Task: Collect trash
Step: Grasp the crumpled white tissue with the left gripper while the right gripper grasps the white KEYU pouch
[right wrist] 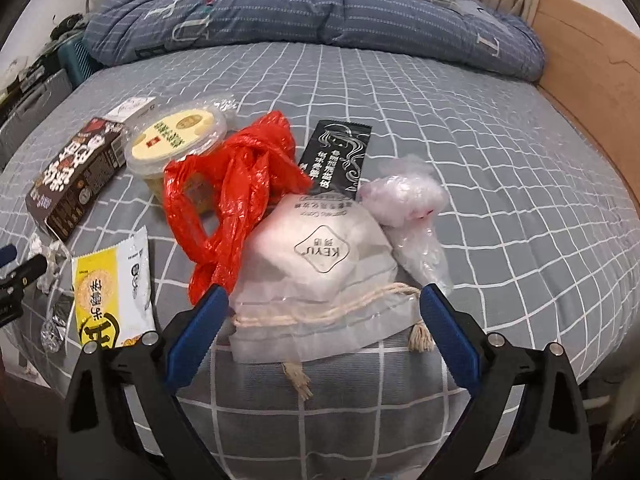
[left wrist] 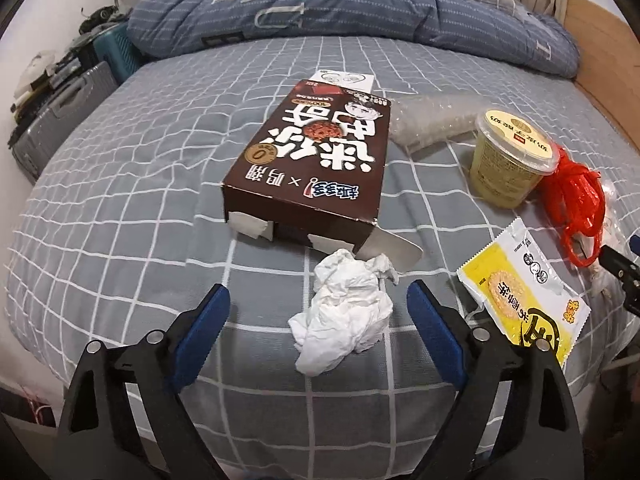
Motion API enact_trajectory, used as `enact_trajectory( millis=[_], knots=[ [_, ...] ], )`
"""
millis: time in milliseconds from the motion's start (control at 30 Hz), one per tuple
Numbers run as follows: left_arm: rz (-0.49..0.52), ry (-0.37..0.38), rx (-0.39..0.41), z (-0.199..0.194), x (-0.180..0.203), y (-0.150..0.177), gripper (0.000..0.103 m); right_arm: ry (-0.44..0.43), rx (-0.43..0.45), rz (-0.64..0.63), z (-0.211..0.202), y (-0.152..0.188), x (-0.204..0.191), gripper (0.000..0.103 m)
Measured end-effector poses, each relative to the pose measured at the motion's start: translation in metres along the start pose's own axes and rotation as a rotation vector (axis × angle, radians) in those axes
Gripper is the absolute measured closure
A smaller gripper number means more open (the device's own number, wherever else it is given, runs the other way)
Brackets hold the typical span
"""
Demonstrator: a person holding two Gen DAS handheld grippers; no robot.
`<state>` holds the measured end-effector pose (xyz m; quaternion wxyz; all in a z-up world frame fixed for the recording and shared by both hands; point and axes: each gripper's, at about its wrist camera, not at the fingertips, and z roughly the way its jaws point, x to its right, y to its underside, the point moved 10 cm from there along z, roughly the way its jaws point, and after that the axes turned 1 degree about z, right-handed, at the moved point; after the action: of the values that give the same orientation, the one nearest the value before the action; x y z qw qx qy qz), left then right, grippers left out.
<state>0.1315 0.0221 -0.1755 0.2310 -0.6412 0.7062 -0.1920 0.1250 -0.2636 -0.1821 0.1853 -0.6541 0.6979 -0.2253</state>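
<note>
Trash lies on a grey checked bed. In the left wrist view my left gripper [left wrist: 318, 300] is open, with a crumpled white tissue [left wrist: 344, 312] lying between its blue pads, not pressed. Beyond it sits a brown cookie box [left wrist: 316, 160]. In the right wrist view my right gripper [right wrist: 320, 300] is open around the near end of a translucent drawstring pouch [right wrist: 320, 268]; the pads stand apart from it. A red plastic bag [right wrist: 236, 184], a yellow snack wrapper [right wrist: 112, 292], a yellow lidded cup [right wrist: 176, 140], a black sachet [right wrist: 336, 156] and a crumpled clear bag [right wrist: 412, 208] lie around it.
A folded blue quilt [left wrist: 320, 12] lies across the far side of the bed. A wooden bed frame [right wrist: 592, 92] runs along the right. Cases and clutter [left wrist: 68, 92] stand beside the bed at the left. Bubble wrap [left wrist: 432, 116] lies behind the box.
</note>
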Motion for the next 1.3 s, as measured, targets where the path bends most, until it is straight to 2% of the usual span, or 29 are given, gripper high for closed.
enact_trajectory(
  millis=[67, 133, 400, 600, 767, 967, 1000, 1100, 1300],
  knots=[
    [0.002, 0.004, -0.012, 0.003, 0.001, 0.002, 0.020, -0.001, -0.012, -0.004, 0.004, 0.002, -0.001, 0.015],
    [0.002, 0.010, -0.015, 0.006, 0.002, 0.002, 0.020, -0.002, -0.030, -0.004, 0.008, 0.006, -0.001, 0.017],
    [-0.005, 0.017, -0.009, 0.002, 0.002, 0.001, 0.021, -0.022, -0.031, 0.017, -0.004, 0.010, 0.016, 0.017],
    [-0.004, 0.027, -0.039, 0.011, 0.006, 0.006, 0.036, -0.051, -0.020, 0.013, 0.003, 0.005, 0.003, 0.017],
    [0.007, 0.031, -0.047, 0.016, 0.010, 0.008, 0.052, -0.057, -0.035, 0.013, 0.018, 0.006, -0.002, 0.022],
    [0.007, 0.024, -0.046, 0.023, 0.008, 0.008, 0.070, -0.079, -0.060, 0.039, 0.027, 0.007, 0.001, 0.041],
    [-0.001, 0.027, -0.046, 0.023, 0.007, 0.007, 0.071, -0.079, -0.065, 0.039, 0.029, 0.007, 0.001, 0.043],
    [-0.006, 0.025, -0.051, 0.025, 0.005, 0.008, 0.075, -0.093, -0.080, 0.026, 0.030, 0.009, -0.003, 0.056],
    [0.007, 0.027, -0.049, 0.023, 0.008, 0.009, 0.080, -0.089, -0.085, 0.015, 0.032, 0.010, -0.007, 0.067]
  ],
)
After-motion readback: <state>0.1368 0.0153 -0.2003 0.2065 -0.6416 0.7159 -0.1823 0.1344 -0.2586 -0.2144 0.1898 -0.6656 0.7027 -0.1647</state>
